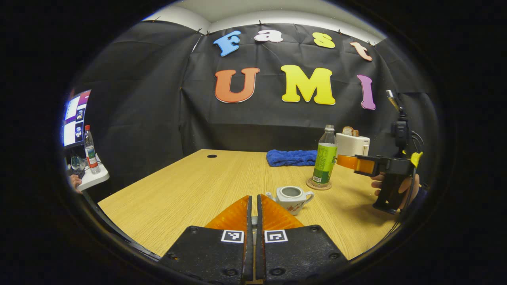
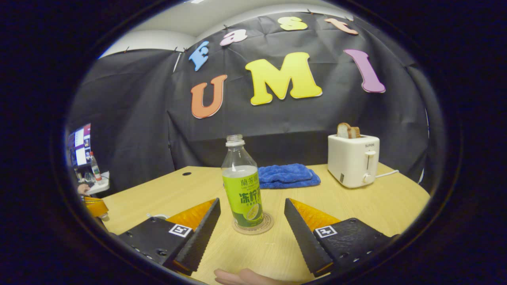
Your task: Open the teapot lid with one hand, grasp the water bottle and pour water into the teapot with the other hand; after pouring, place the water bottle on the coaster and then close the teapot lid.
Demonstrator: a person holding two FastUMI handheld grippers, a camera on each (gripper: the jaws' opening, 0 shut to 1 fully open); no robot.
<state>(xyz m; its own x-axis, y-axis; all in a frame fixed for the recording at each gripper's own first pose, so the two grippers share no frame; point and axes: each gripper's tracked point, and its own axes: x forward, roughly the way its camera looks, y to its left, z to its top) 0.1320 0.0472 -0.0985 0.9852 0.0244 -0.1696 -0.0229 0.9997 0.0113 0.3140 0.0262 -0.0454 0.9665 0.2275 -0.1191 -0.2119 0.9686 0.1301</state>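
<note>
The white teapot (image 1: 291, 198) stands open on the wooden table (image 1: 190, 190), just right of my left gripper's tips, its lid off. My left gripper (image 1: 253, 198) is shut, with a pale sliver of the lid between its fingers; it also shows at the far left as the left gripper (image 2: 97, 208). The green-labelled water bottle (image 2: 242, 190) stands uncapped and upright on the round coaster (image 2: 269, 225). My right gripper (image 2: 251, 204) is open, its fingers on either side of the bottle and not touching it. Farther off, the bottle (image 1: 324, 160) sits on the coaster (image 1: 318, 185) beside the right gripper (image 1: 348, 162).
A white toaster (image 2: 353, 160) with bread stands at the back right, and a folded blue towel (image 2: 286, 175) lies behind the bottle. A hand (image 1: 396, 186) holds the right gripper. A side shelf with a monitor and another bottle (image 1: 90, 150) stands left of the table.
</note>
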